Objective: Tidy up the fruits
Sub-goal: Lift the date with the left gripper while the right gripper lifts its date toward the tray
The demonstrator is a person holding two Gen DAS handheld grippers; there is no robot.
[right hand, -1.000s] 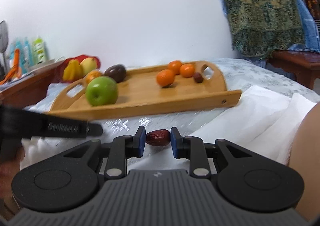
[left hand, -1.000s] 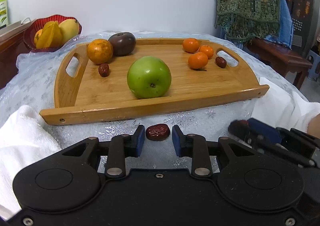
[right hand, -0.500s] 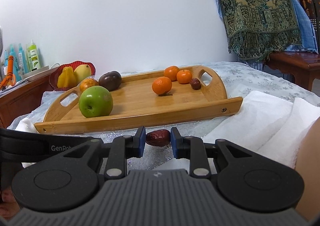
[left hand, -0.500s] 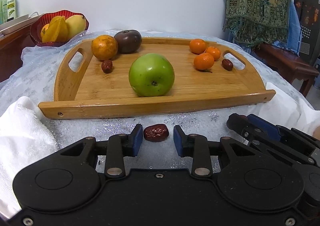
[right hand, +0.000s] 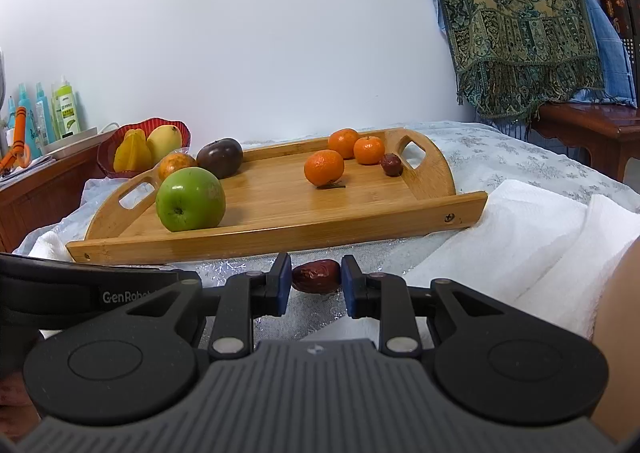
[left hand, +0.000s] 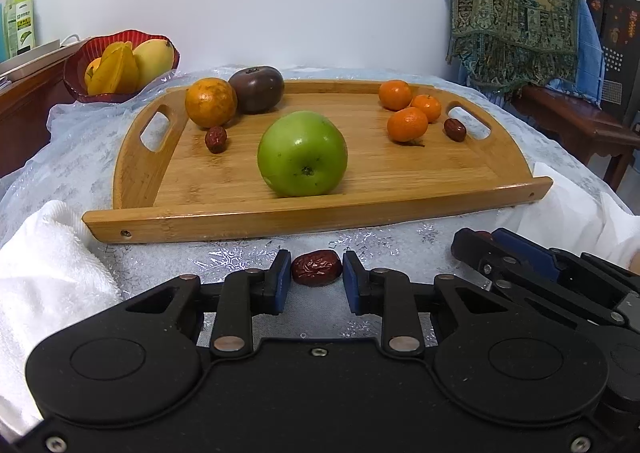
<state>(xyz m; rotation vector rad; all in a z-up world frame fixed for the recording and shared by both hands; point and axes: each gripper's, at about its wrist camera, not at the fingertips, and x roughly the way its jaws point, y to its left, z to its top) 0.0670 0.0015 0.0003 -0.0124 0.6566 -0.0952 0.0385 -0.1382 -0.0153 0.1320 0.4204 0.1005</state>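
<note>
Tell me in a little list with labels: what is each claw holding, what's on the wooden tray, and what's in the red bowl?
left claw: has just been closing; pinches a red date, pads touching it
right claw: shut on a second red date
held dates: in front of the tray, not on it
tray: green apple, big orange, dark purple fruit, three small oranges, two more dates
red bowl: yellow fruits, behind the tray's left end
</note>
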